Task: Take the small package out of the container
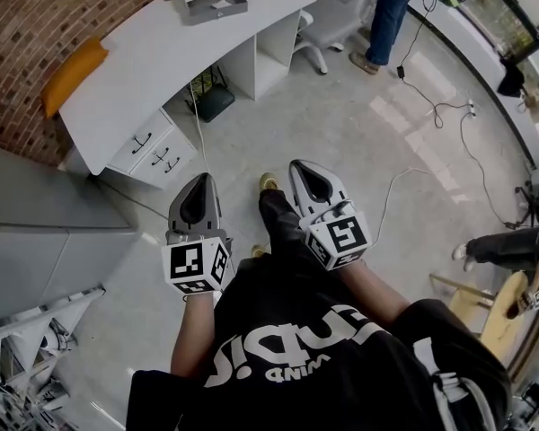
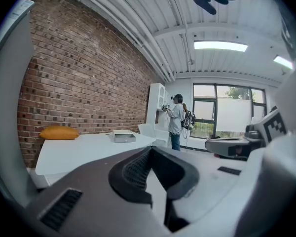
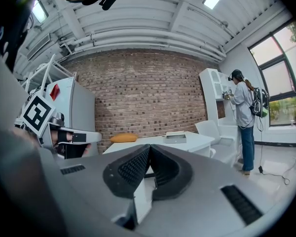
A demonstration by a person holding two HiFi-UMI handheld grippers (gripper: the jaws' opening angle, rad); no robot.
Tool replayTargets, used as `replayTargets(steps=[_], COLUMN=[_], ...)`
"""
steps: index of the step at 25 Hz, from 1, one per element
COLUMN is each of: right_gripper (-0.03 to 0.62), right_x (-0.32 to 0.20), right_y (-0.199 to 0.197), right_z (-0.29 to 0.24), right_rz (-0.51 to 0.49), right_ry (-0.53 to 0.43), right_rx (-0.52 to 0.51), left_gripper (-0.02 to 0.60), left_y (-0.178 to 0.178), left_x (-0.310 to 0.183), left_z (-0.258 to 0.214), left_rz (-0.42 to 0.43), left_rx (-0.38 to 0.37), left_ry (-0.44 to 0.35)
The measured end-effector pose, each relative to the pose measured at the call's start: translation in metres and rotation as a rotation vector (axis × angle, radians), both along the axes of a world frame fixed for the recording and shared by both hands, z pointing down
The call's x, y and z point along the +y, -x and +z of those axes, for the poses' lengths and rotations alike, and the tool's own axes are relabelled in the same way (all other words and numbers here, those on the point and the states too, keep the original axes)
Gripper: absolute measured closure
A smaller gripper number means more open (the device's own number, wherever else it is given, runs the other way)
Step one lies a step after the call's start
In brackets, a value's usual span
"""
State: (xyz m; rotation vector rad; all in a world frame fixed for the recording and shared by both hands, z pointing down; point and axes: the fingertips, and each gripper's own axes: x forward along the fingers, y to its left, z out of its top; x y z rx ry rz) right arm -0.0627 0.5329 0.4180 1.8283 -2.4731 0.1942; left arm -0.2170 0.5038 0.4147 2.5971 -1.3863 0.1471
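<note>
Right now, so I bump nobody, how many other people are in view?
2: a person in jeans beyond the white desk, and a person's leg at the head view's right edge. Others may be hidden.

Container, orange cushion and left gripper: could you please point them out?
container (image 1: pixel 217 9), head view, its front wall.
orange cushion (image 1: pixel 72 74), head view, middle of its top.
left gripper (image 1: pixel 203 180), head view, between its shut fingertips.

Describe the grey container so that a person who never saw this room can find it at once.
Find the brick wall, then the long white desk beside it. The container sits near one end of the desk: a low grey box with straight edges, unlike the soft orange cushion at the other end.
</note>
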Motion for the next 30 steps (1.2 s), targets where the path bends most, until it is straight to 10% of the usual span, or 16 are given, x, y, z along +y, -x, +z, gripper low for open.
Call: replayTargets(steps=[30], right_gripper=[0.595], right_x=[-0.172], right_y=[-0.051], right_z=[0.005], right_rz=[0.044], right_ry=[0.010], right_rx=[-0.005], left_gripper=[0.575], left_y=[-0.046], left_x=[-0.179], left_z=[0.003], left_rz=[0.043], left_rx=[-0.004], left_ry=[0.012])
